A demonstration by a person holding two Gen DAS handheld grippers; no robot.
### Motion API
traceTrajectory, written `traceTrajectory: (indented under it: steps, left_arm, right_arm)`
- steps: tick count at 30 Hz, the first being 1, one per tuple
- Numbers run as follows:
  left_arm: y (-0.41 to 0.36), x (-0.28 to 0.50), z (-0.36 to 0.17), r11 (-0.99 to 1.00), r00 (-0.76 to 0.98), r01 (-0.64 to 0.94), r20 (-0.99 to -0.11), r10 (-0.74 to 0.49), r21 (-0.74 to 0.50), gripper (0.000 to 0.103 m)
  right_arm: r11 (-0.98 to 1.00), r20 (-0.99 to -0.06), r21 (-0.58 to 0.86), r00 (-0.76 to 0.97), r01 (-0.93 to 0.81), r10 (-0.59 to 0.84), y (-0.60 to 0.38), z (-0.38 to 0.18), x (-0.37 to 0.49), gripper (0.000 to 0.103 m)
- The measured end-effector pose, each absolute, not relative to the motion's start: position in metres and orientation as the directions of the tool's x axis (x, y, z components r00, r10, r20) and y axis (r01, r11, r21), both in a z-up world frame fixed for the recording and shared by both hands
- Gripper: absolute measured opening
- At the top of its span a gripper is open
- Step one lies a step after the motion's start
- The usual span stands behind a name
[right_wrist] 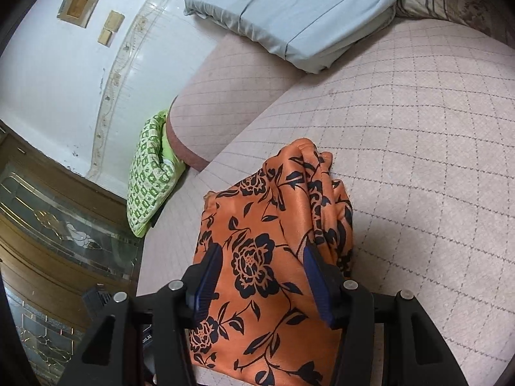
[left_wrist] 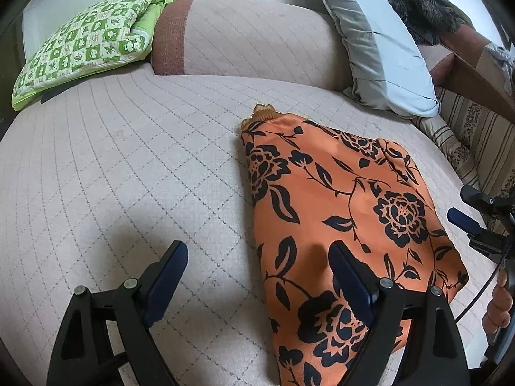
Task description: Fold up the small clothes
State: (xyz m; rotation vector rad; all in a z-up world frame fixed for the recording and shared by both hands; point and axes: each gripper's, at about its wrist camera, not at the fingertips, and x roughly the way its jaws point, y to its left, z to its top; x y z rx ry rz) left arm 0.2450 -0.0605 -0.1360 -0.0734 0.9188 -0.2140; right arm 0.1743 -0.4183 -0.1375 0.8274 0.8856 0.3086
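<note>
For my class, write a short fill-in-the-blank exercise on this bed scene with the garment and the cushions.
1. The garment is orange with a black ____ print.
2. The folded quilt by the wall is white and ____.
3. The left tongs stand ____, gripping nothing.
4. The bedcover is stitched in a ____ pattern.

Missing words: floral; green; open; diamond

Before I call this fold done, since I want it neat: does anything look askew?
Yes. The orange garment lies mostly flat, but its far right edge is bunched into upright ridges, and a frilly trim pokes out at the far end.
</note>
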Motion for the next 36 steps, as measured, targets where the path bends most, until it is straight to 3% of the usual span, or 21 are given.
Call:
traceTrajectory:
  steps: [12, 17, 36]
  left_arm:
    - [-0.063, 0.250, -0.143, 0.978, 0.574, 0.150, -0.793, -0.203, -0.141, 0.089]
    - [-0.067, 0.253, -0.154, 0.980, 0.564, 0.160, -0.803, -0.191, -0.120, 0.091]
    - [-0.070, 0.248, -0.135, 0.984, 0.629, 0.162, -0.760, -0.163, -0.078, 0.093]
  right_arm:
    - [0.687, -0.606, 0.722, 0.559, 0.087, 0.566, -0.405, -0.149, 0.179, 0.056]
    - [0.719, -0.676, 0.683, 0.484, 0.130, 0.555, -0.395, -0.169, 0.187, 0.056]
    - [0.670, -0.581, 0.735, 0.602, 0.100, 0.547, -0.432, -0.141, 0.175, 0.058]
